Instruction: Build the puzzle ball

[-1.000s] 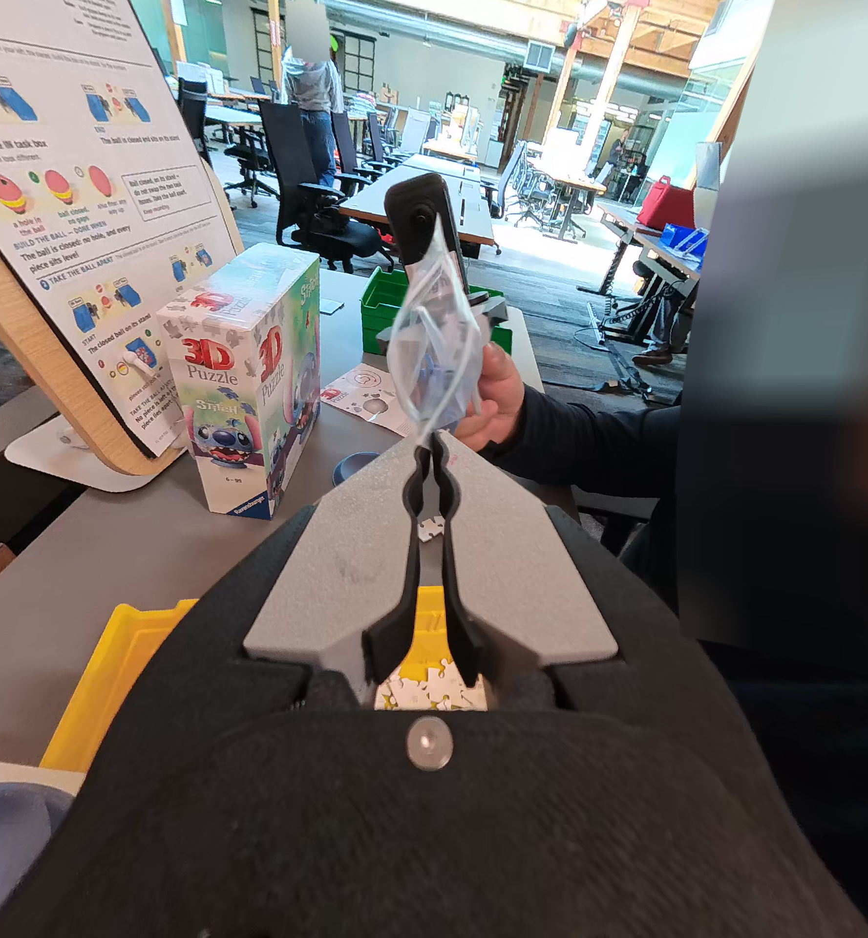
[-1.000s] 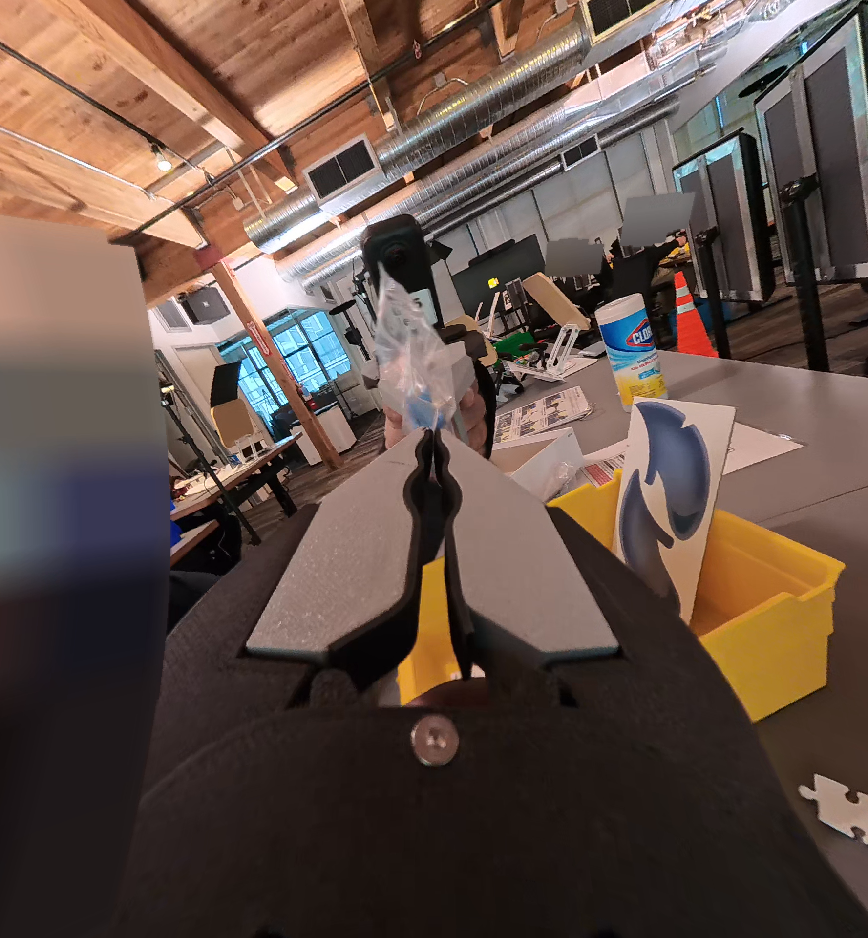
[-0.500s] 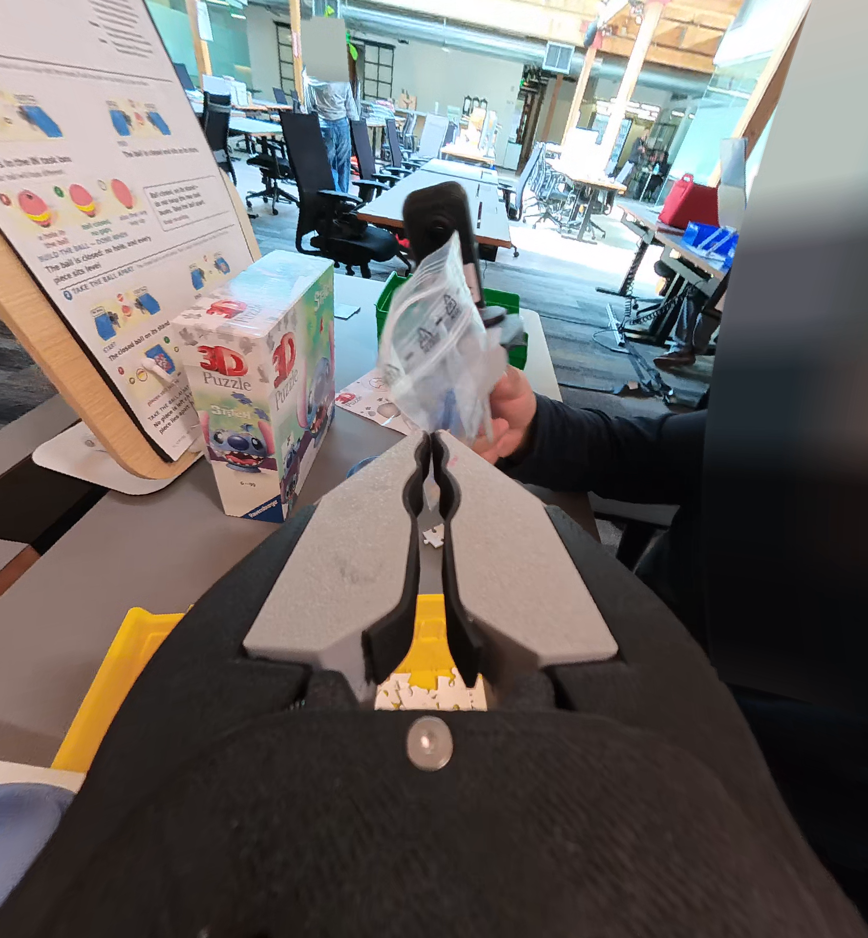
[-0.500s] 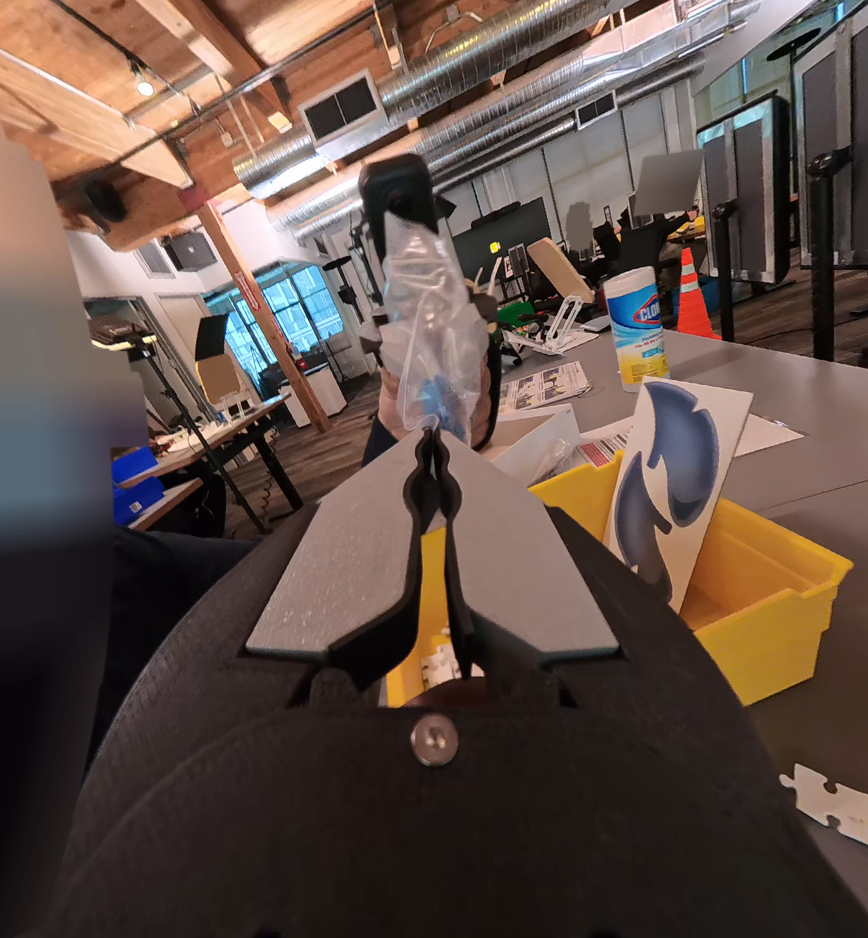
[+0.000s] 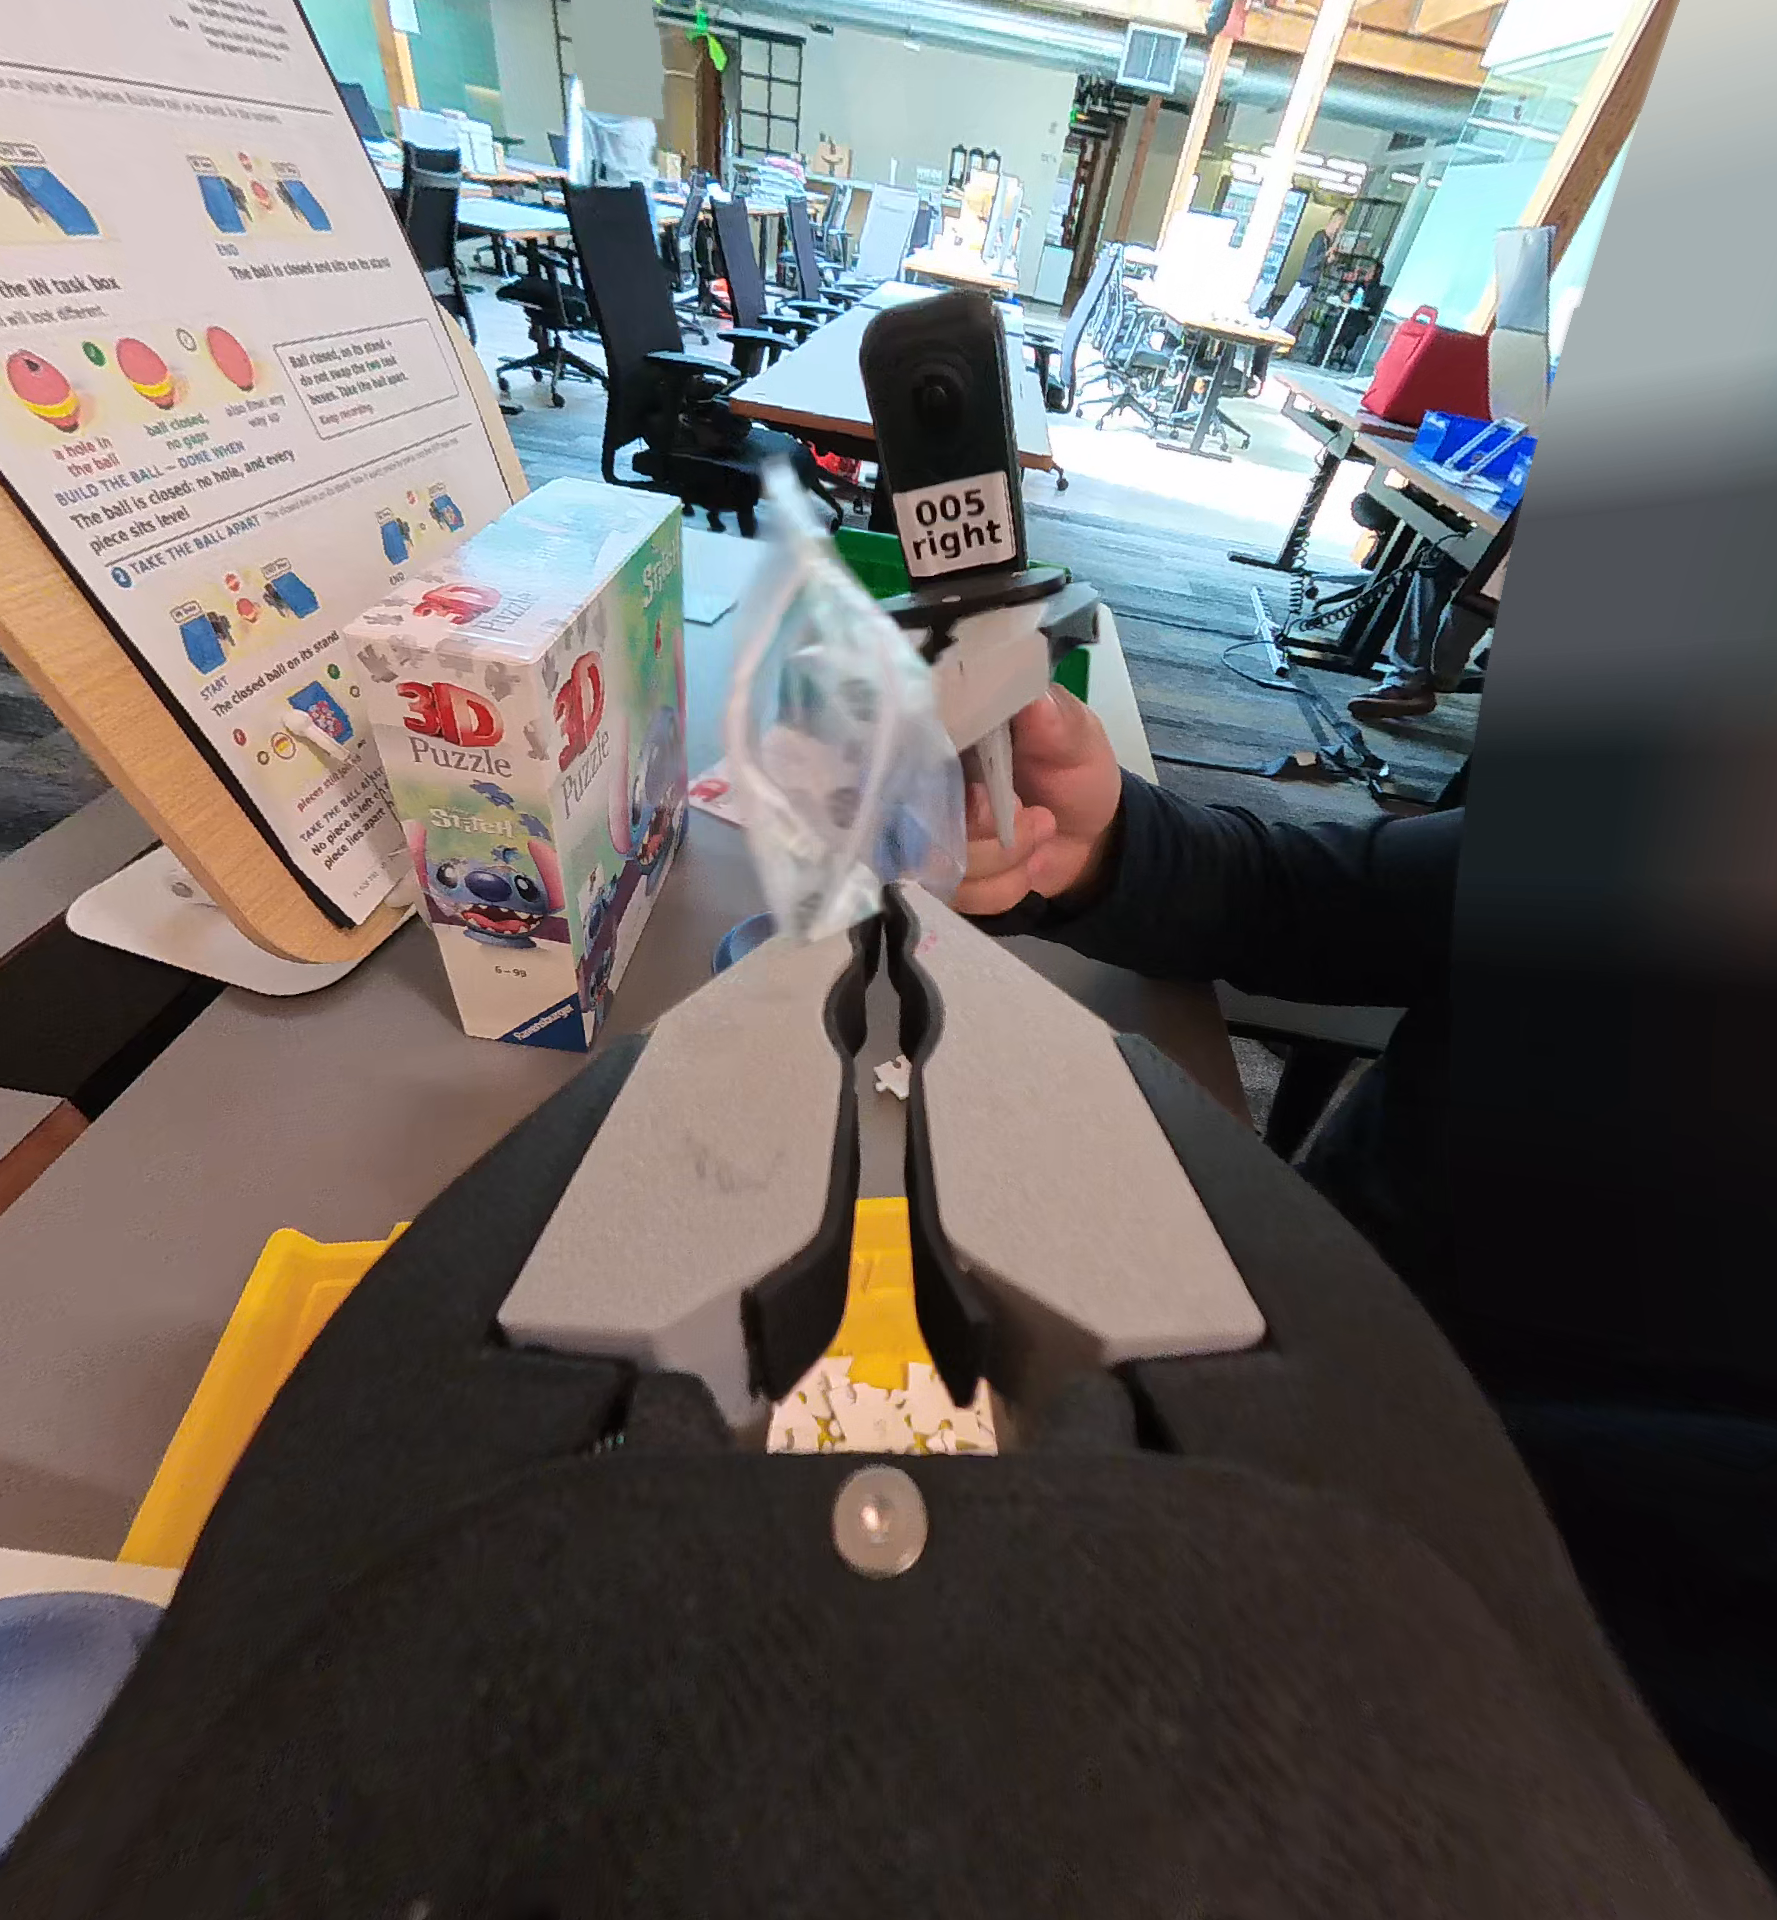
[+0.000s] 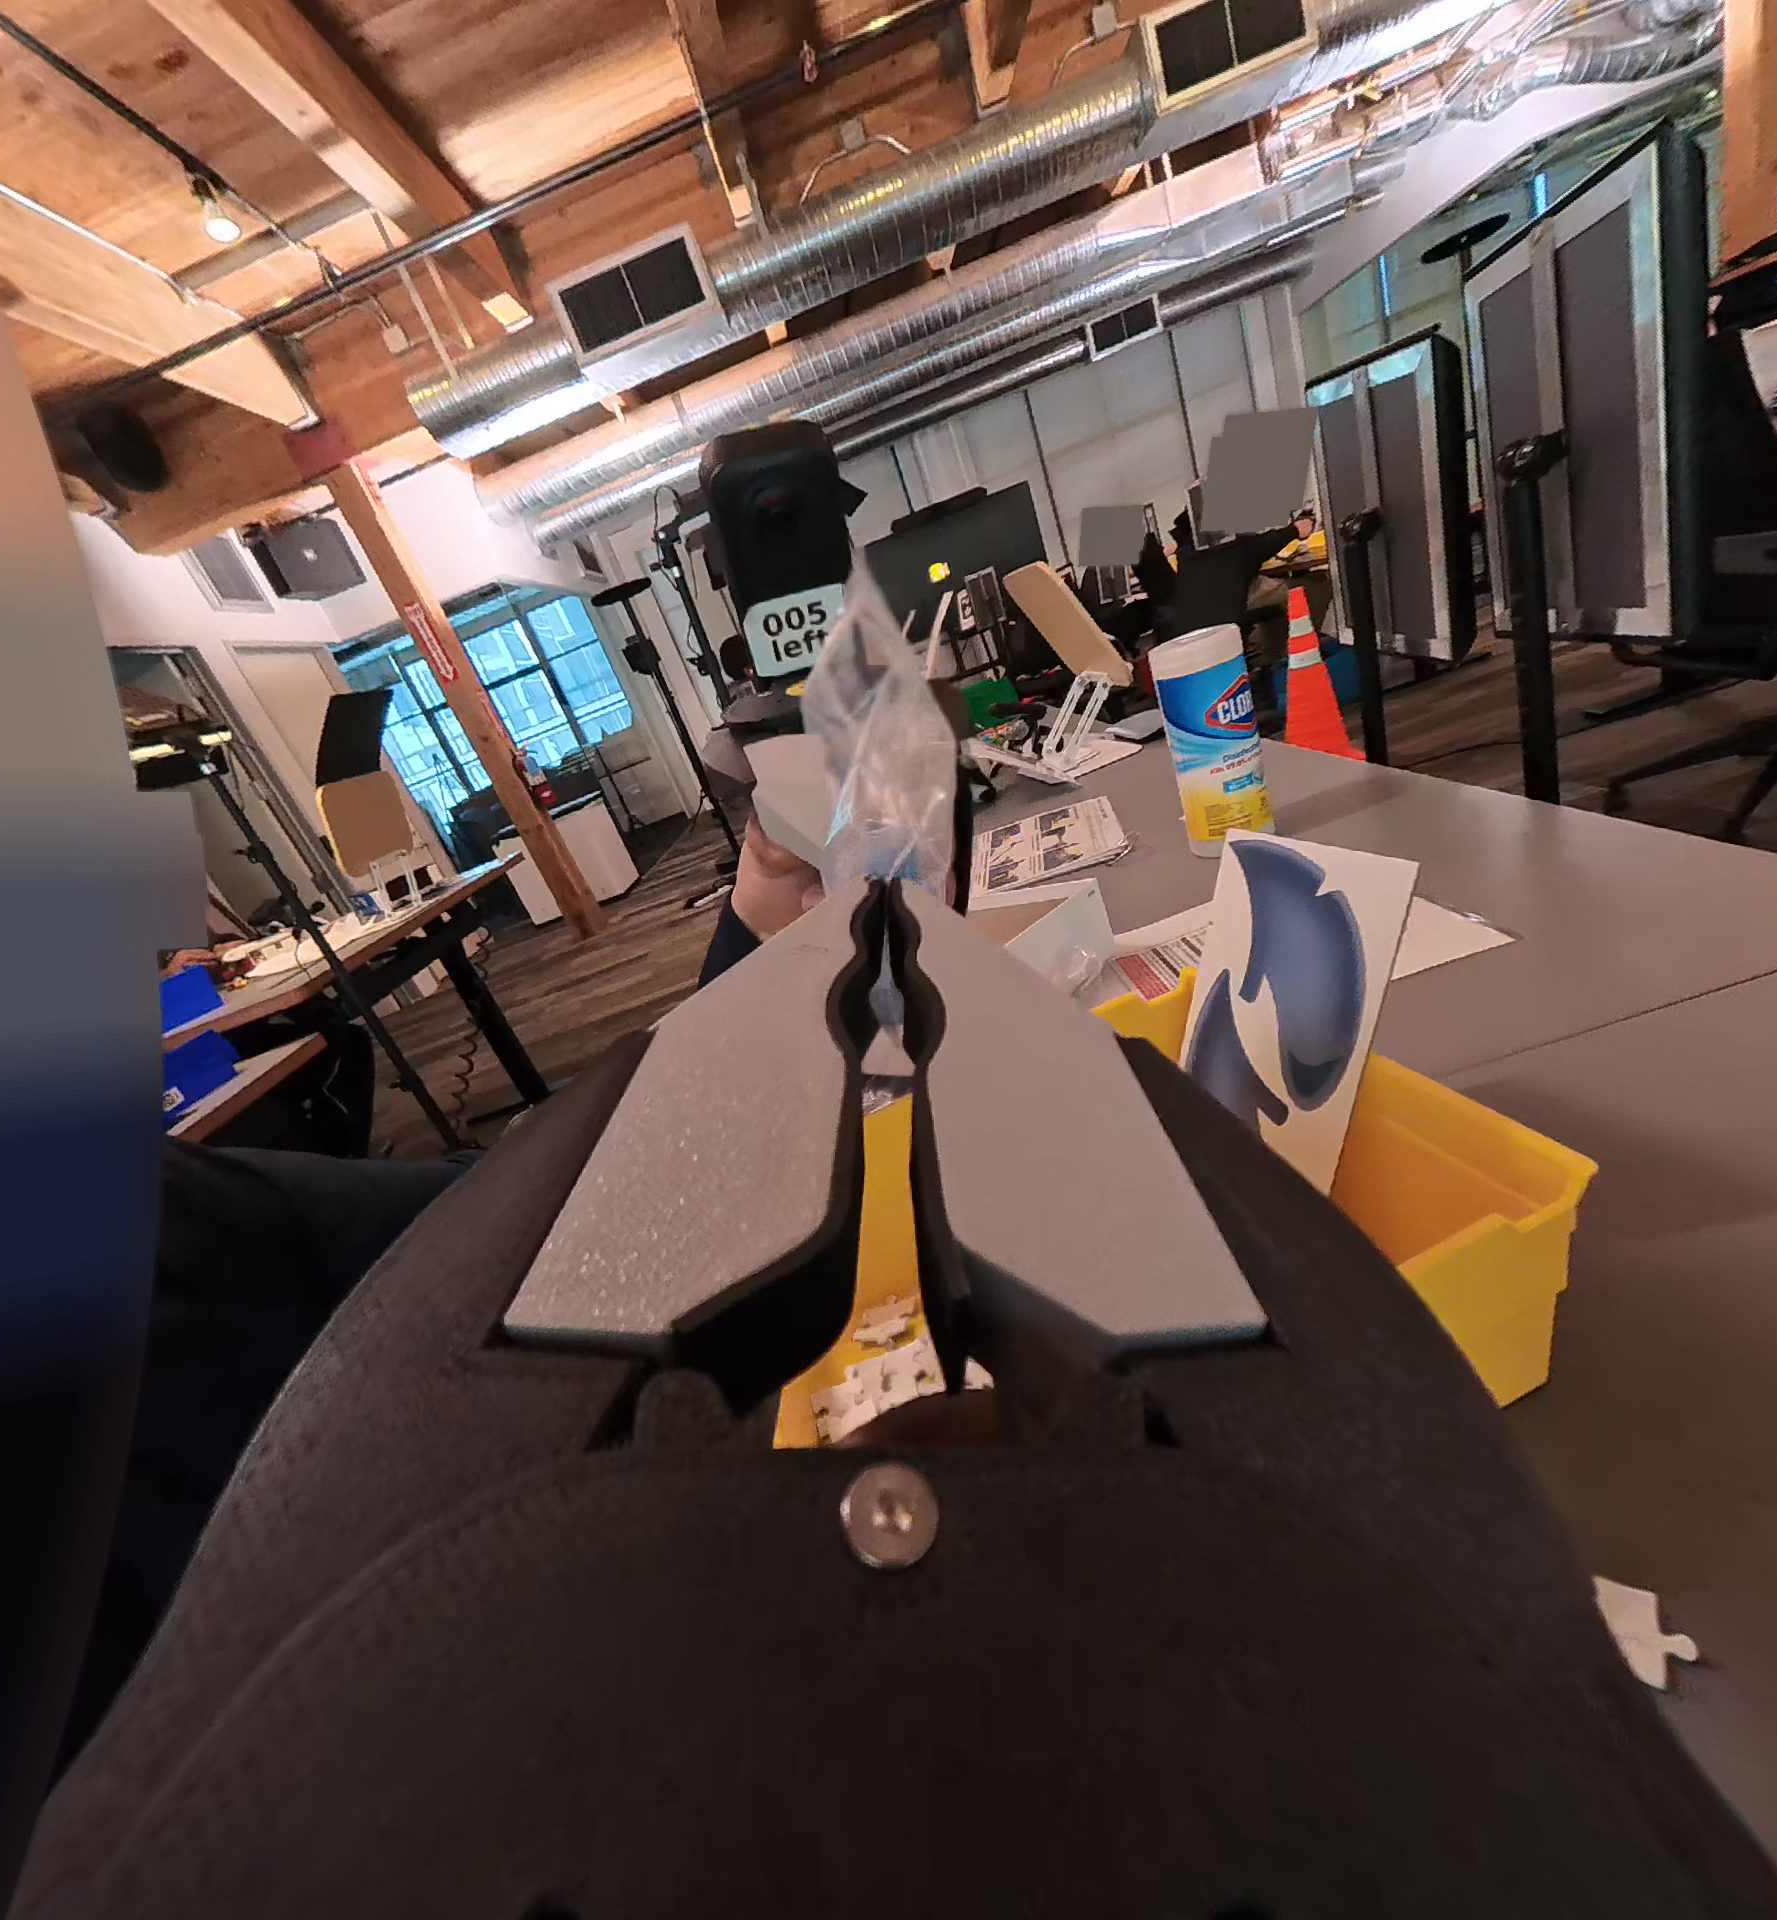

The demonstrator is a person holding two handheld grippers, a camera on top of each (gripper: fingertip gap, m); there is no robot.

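Observation:
A clear plastic bag [image 5: 832, 727] with small blue and white contents hangs in the air between my two grippers, which face each other. My left gripper [image 5: 884, 914] is shut on the bag's lower edge. My right gripper [image 6: 884, 894] is shut on the same bag [image 6: 879, 748] from the other side. The right gripper's body [image 5: 977, 665] shows behind the bag in the left wrist view. Below them, a yellow bin [image 5: 240, 1382] holds several white puzzle pieces [image 5: 879, 1413]. The bin [image 6: 1466, 1247] and pieces [image 6: 884, 1371] also show in the right wrist view.
A puzzle box [image 5: 531, 769] stands by a tilted instruction board [image 5: 167, 416] on the grey table. A blue-and-white card [image 6: 1289, 997] leans in the bin. A loose white piece [image 6: 1642, 1652] lies on the table. A wipes canister [image 6: 1216, 748] stands farther back.
Both grippers stay shut on the bag. They have tilted down a little, and the bag has swung and spread out to the left in the left wrist view.

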